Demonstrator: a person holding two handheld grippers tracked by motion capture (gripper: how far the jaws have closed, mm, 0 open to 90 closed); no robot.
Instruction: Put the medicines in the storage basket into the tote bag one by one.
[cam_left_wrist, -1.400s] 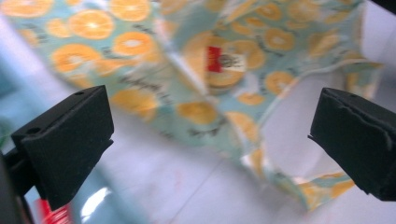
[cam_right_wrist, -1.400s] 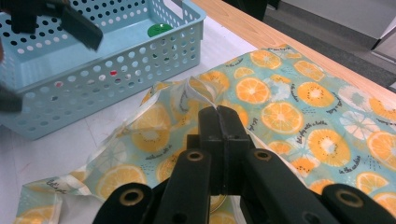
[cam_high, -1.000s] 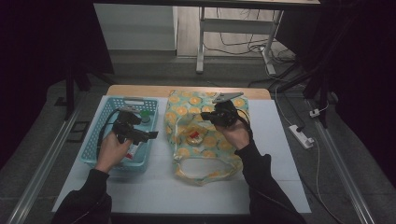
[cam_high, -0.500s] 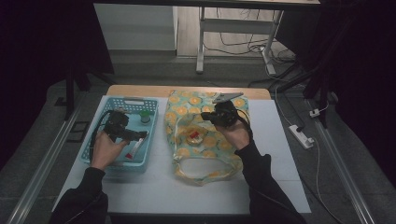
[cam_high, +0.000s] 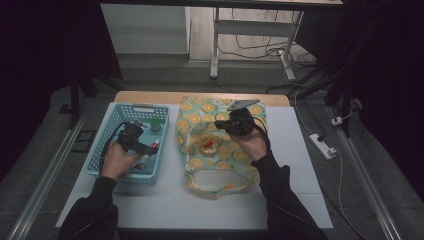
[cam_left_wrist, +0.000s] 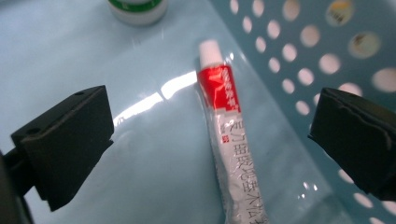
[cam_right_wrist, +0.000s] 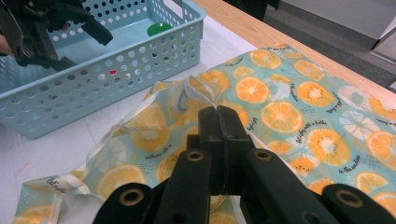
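The left gripper (cam_high: 142, 145) has moved in the last second from above the near-right part of the blue basket (cam_high: 105, 145) down into it, and its fingers (cam_left_wrist: 65, 140) now stand wide apart on either side of a red-and-white tube (cam_left_wrist: 226, 135); I judge that the approach is done and the closing on the tube comes next. The right gripper (cam_high: 231, 125) has not shifted; its fingers (cam_right_wrist: 219, 126) are pressed together on the raised rim of the orange-print bag (cam_right_wrist: 299, 107), holding its mouth lifted off the tabletop (cam_high: 300, 165); that suggests the bag is being kept open to receive what the left hand fetches.

In the left gripper view the tube lies flat on the basket floor, white cap pointing away, its length running close along the perforated wall; no finger touches it yet. Beyond the cap stands a small white jar with a green lid (cam_left_wrist: 137, 7), apart from the tube.

In the high view the bag lies just right of the basket; something round and pale (cam_high: 207, 146), with a red patch, shows at its mouth, and what it is I cannot tell. At the far edge the wooden tabletop rim (cam_high: 200, 97) shows.
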